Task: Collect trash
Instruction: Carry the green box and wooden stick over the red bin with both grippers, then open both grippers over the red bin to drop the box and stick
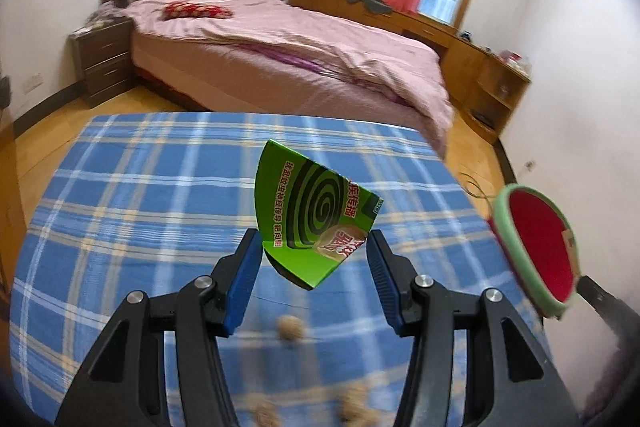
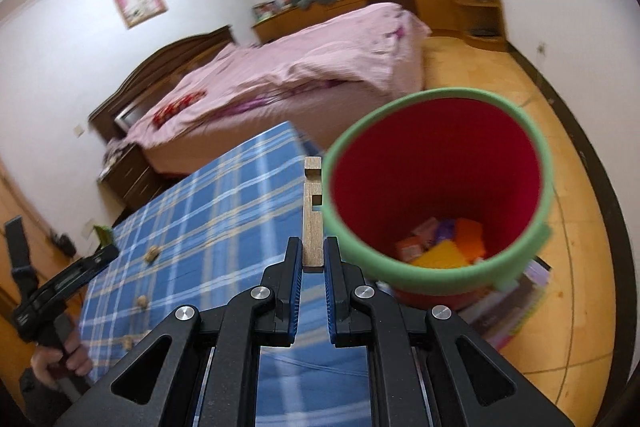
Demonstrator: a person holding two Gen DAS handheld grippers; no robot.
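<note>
The left gripper (image 1: 314,247) is clamped on a green mosquito-coil box (image 1: 316,215), held tilted above the blue plaid counter (image 1: 140,195); in the right wrist view a bare hand (image 2: 60,355) grasps this gripper's handle from below at the counter's near left edge. The right gripper (image 2: 313,253) is closed on a wooden strip (image 2: 313,219) fixed to the red bin (image 2: 436,167), whose green rim (image 2: 440,277) tilts toward the camera, with colourful wrappers (image 2: 444,247) inside. Three crumpled paper balls (image 2: 152,254) lie on the counter.
</note>
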